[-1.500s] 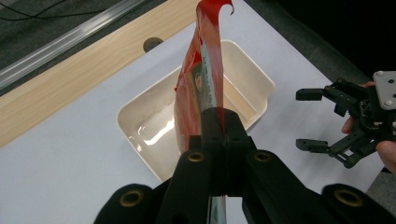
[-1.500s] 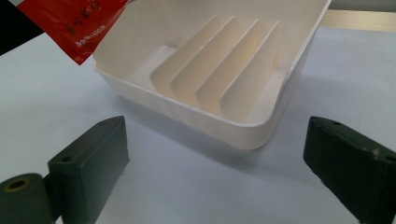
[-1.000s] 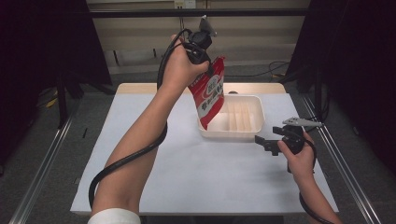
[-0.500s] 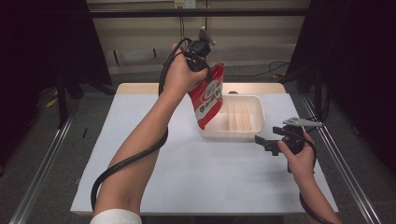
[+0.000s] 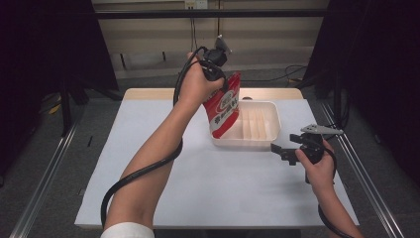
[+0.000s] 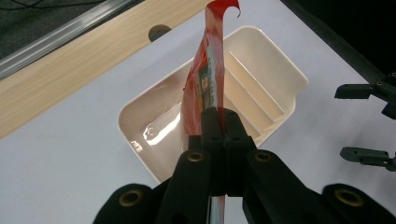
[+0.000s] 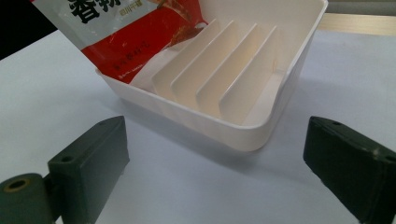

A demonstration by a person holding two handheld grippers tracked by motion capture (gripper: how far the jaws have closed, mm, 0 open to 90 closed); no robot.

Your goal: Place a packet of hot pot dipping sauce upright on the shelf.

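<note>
A red and white pouch [image 5: 224,105] hangs upright over the left end of a white tray [image 5: 270,139] with upright dividers. My left gripper [image 5: 224,79] is shut on the pouch's top edge, held high above the table. In the left gripper view the pouch [image 6: 205,88] runs edge-on down toward the tray [image 6: 135,116], with the jaws pinched on it. In the right gripper view the pouch's lower corner [image 7: 126,37] dips into the tray's leftmost slot, beside the dividers [image 7: 219,70]. My right gripper [image 5: 281,150] stands open on the table near the tray's right front corner, empty.
The tray sits toward the back of a white tabletop [image 5: 148,163] with a wooden strip [image 5: 148,93] along its far edge. Metal rails [image 5: 44,168] run along both sides of the table. A black cable [image 5: 138,173] loops under the left forearm.
My left gripper has moved a little to the right and up with the pouch. The right gripper has stayed where it was.
</note>
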